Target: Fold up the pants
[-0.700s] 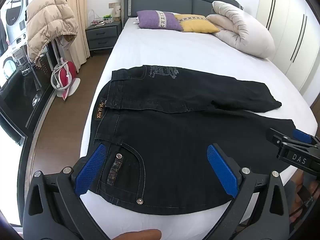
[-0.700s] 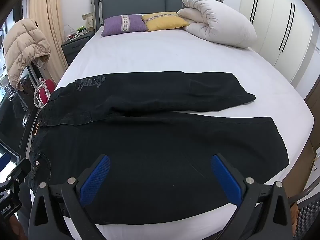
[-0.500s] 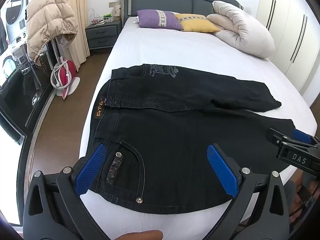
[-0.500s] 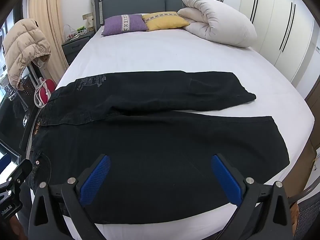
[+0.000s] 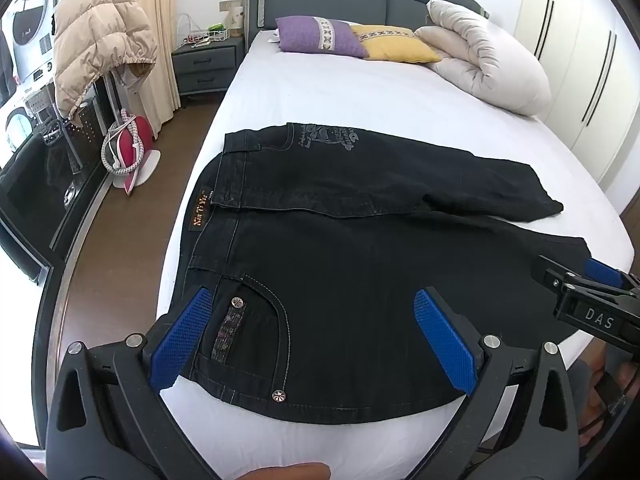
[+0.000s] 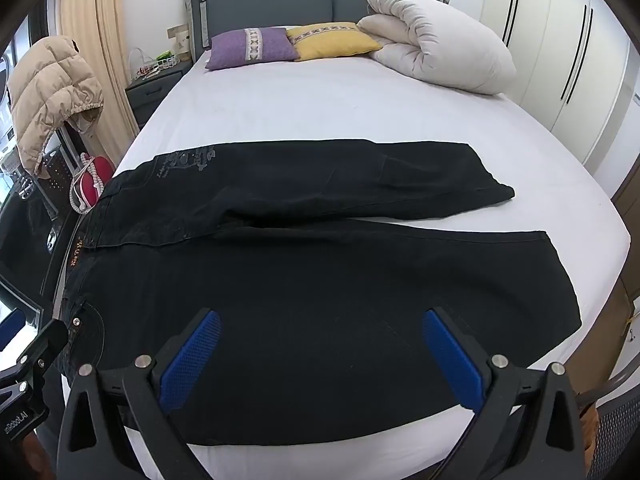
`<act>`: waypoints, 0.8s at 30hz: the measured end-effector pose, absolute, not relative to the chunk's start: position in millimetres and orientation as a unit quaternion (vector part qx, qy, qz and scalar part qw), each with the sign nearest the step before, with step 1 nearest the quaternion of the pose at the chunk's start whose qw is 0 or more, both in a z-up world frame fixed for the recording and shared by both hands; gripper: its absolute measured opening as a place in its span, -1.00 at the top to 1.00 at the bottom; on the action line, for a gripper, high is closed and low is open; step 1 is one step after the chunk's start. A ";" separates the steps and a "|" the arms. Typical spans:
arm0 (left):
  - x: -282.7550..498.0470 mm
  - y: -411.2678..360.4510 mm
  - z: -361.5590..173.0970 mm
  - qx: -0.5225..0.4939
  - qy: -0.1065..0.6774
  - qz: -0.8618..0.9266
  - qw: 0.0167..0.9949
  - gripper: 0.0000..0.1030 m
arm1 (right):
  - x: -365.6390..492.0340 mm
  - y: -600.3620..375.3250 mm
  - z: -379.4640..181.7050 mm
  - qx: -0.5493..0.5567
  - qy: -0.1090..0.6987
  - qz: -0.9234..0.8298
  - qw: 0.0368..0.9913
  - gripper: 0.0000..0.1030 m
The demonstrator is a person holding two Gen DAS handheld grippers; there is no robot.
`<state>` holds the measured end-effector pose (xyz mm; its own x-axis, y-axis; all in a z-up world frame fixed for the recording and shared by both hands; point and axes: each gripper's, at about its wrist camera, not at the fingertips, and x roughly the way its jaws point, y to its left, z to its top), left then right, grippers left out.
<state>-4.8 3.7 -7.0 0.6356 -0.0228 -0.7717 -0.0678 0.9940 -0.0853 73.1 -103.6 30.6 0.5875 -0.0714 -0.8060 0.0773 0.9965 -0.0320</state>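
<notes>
Black pants (image 5: 340,264) lie spread flat across the near end of the white bed (image 5: 360,92), waistband toward the bed's left edge, which it slightly overhangs, and both legs running right. The near leg's lower edge sits just inside the bed's front edge; its hem ends close to the right edge. Bare sheet stretches beyond the far leg up to the pillows (image 6: 280,44) and rolled duvet (image 6: 436,40). The left gripper (image 5: 316,336) hangs tilted down over the pocket, jaws wide apart, holding nothing. The right gripper (image 6: 320,354) tilts likewise over the near leg, jaws spread and empty.
</notes>
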 end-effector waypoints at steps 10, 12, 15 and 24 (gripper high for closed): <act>-2.8 6.8 -15.6 -0.057 0.429 0.014 0.902 -1.00 | 70.9 -106.3 30.9 0.005 0.454 -0.040 0.890 -1.00; -2.5 6.6 -15.5 -0.057 0.429 0.014 0.901 -1.00 | 71.3 -106.6 31.1 0.005 0.454 -0.040 0.890 -1.00; -2.5 6.6 -15.9 -0.056 0.429 0.014 0.901 -1.00 | 70.7 -105.0 30.5 0.005 0.455 -0.040 0.890 -1.00; -2.7 7.4 -17.2 -0.057 0.430 0.014 0.901 -1.00 | 71.6 -106.2 31.1 0.005 0.455 -0.040 0.890 -1.00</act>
